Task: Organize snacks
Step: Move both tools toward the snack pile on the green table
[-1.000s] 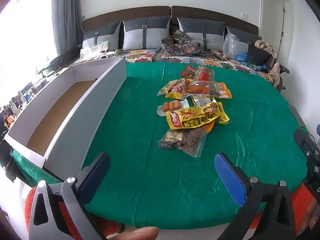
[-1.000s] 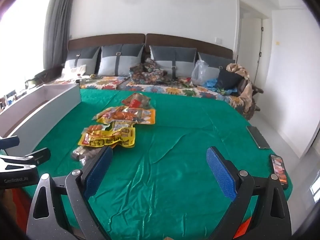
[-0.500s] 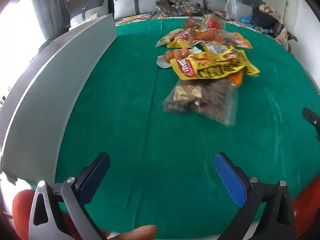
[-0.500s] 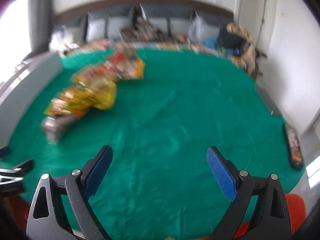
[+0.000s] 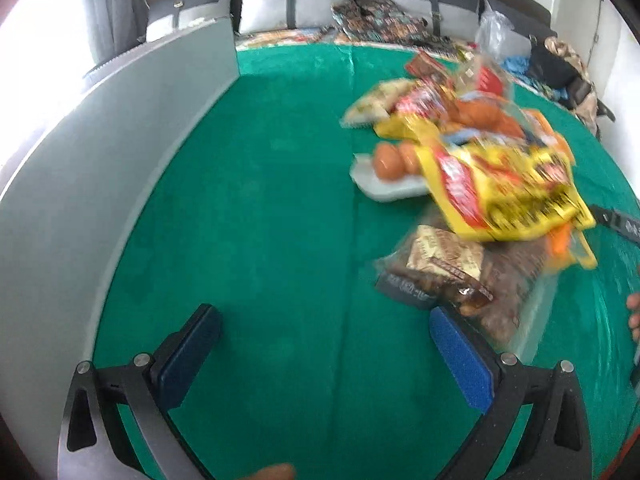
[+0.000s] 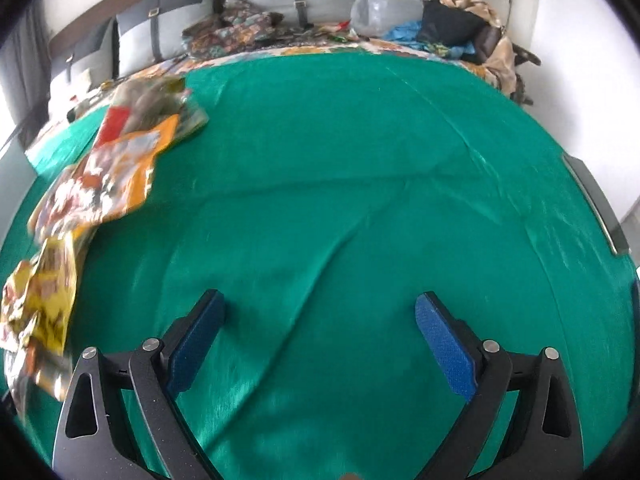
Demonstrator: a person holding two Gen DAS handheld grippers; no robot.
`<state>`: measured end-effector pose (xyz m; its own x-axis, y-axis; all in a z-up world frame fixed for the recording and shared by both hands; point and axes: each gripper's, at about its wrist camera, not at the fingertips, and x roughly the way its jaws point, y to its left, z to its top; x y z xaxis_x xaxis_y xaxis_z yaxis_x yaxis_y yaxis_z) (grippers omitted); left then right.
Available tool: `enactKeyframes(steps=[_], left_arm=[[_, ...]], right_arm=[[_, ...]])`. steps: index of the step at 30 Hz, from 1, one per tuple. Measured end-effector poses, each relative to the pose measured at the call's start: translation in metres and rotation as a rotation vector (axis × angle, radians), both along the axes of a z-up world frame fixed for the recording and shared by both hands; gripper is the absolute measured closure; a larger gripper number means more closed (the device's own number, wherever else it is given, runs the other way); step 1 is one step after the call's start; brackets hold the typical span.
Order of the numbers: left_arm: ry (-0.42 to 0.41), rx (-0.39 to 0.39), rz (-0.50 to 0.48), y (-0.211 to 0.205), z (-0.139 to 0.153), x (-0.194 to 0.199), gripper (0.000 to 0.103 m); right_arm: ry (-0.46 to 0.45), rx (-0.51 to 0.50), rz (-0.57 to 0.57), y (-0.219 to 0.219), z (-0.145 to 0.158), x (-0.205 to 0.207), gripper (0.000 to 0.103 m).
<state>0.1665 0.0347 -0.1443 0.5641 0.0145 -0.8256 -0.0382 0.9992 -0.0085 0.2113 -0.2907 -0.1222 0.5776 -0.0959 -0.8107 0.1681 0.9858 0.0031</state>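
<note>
Both tongs gape wide and empty, so this looks like the approach: the left gripper (image 5: 324, 344) nears the brown snack bag (image 5: 460, 276) at lower right, the right gripper (image 6: 320, 332) over bare green cloth (image 6: 360, 160), needing to close in next.

Left gripper (image 5: 324, 356) spread wide over green cloth (image 5: 256, 216); brown snack bag (image 5: 460, 276) beside right finger.

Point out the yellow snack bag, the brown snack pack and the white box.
yellow snack bag (image 5: 508, 192), left wrist view, printed front
brown snack pack (image 5: 452, 276), left wrist view, label area
white box (image 5: 120, 152), left wrist view, outer side wall
</note>
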Motion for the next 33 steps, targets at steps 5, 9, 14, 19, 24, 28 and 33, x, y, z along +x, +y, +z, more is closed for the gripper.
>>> enactKeyframes(steps=[5, 9, 14, 19, 24, 28, 33], left_arm=[[-0.016, -0.002, 0.041, 0.008, -0.001, 0.014, 0.0], [-0.016, -0.004, 0.042, 0.009, -0.001, 0.016, 0.0], [-0.018, -0.004, 0.043, 0.009, -0.001, 0.015, 0.0], [-0.018, -0.003, 0.043, 0.009, -0.001, 0.015, 0.0], [-0.019, -0.003, 0.043, 0.009, -0.001, 0.015, 0.0], [-0.019, -0.003, 0.043, 0.01, -0.001, 0.015, 0.0], [-0.019, -0.002, 0.043, 0.009, -0.001, 0.015, 0.0]], right_arm=[[-0.005, 0.0, -0.003, -0.001, 0.0, 0.003, 0.005], [-0.004, -0.001, -0.003, 0.001, 0.0, 0.003, 0.005], [-0.004, 0.0, -0.002, 0.0, 0.0, 0.003, 0.005], [-0.004, 0.0, -0.002, 0.0, 0.001, 0.003, 0.005], [-0.005, 0.001, -0.001, 0.0, 0.001, 0.004, 0.005], [-0.005, 0.0, -0.001, 0.0, 0.001, 0.003, 0.005], [-0.005, 0.0, -0.001, -0.001, 0.001, 0.003, 0.005]])
